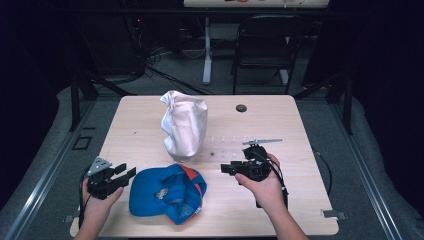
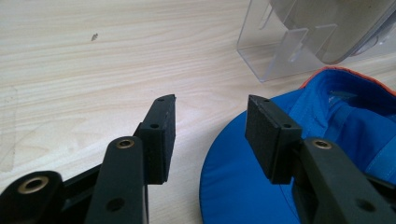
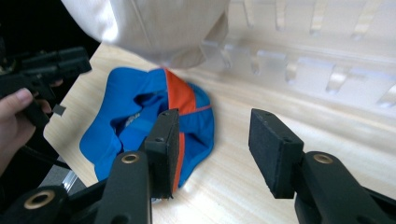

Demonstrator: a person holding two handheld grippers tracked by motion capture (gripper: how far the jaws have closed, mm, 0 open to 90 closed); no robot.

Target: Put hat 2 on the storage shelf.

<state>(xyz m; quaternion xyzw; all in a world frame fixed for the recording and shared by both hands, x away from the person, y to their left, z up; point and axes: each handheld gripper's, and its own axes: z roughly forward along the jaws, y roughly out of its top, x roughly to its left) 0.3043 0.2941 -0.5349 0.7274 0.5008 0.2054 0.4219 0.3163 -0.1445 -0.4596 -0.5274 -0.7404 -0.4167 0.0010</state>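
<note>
Low and centre in the high view, a blue cap is lying upside down, ready for pickup; left gripper and right gripper are flanking it, jaws apart, gripping nothing

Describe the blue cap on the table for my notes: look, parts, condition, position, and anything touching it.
The blue cap is soft fabric, lying upside down on the wooden table near the front edge, its hollow inside facing up. An orange panel runs along its far right side, and a small label shows inside the crown. It looks crumpled rather than shaped. It sits between the left gripper and the right gripper, both with jaws apart and nothing between them; neither touches it. A white cap on a clear stand is just behind it.
</note>
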